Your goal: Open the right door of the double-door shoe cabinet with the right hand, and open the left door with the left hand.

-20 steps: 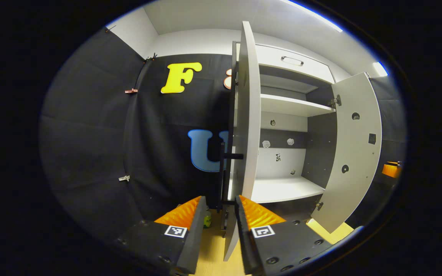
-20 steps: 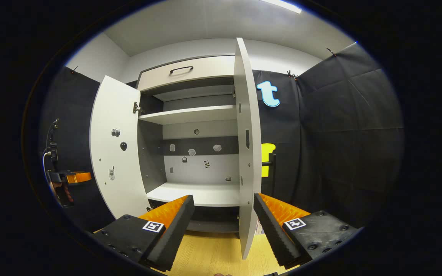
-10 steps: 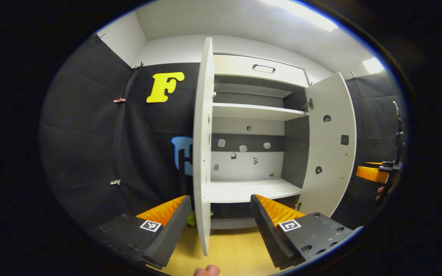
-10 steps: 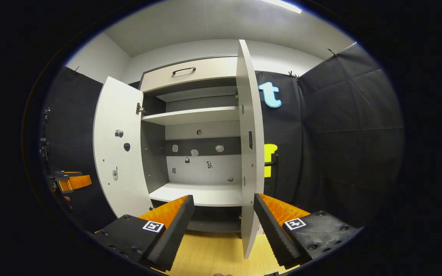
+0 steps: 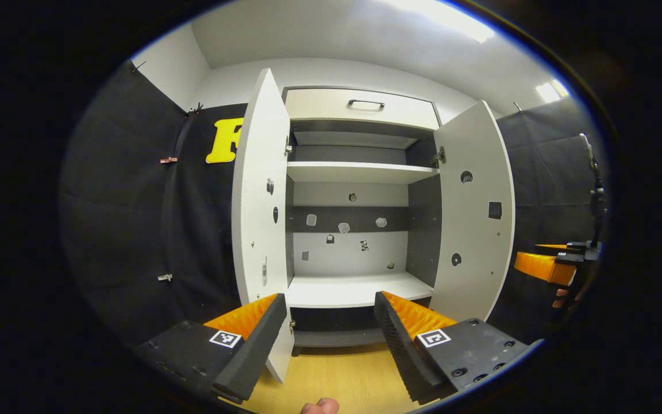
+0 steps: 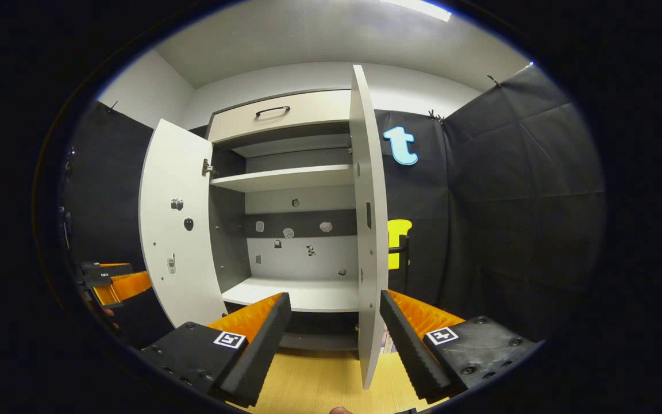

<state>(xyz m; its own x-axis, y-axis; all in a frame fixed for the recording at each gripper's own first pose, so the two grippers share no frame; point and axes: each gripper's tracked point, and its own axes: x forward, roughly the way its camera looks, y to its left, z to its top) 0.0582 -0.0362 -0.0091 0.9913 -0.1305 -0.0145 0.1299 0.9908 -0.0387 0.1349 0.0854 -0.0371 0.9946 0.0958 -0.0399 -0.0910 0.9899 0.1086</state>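
The shoe cabinet (image 5: 360, 172) stands with both doors swung outward and its shelves bare. In the left gripper view the left door (image 5: 257, 190) is just left of centre and the right door (image 5: 474, 213) is to the right. My left gripper (image 5: 328, 339) is open, back from the cabinet, holding nothing. In the right gripper view the right door (image 6: 368, 230) is seen nearly edge-on, its black handle (image 6: 403, 250) on the far side. My right gripper (image 6: 334, 339) is open, and the door's lower edge shows between its fingers without being pressed. The left door (image 6: 179, 224) is angled outward.
A closed drawer with a black handle (image 5: 365, 103) tops the cabinet. Small stickers dot the back panel (image 5: 342, 227) and the doors' inner faces. Wooden floor (image 5: 337, 379) lies in front. The right gripper (image 5: 549, 267) is at the far right, the left gripper (image 6: 115, 282) at the far left.
My left gripper has widened from a narrow gap at the left door's edge, drawn back and turned right to face the cabinet. The right gripper has barely moved.
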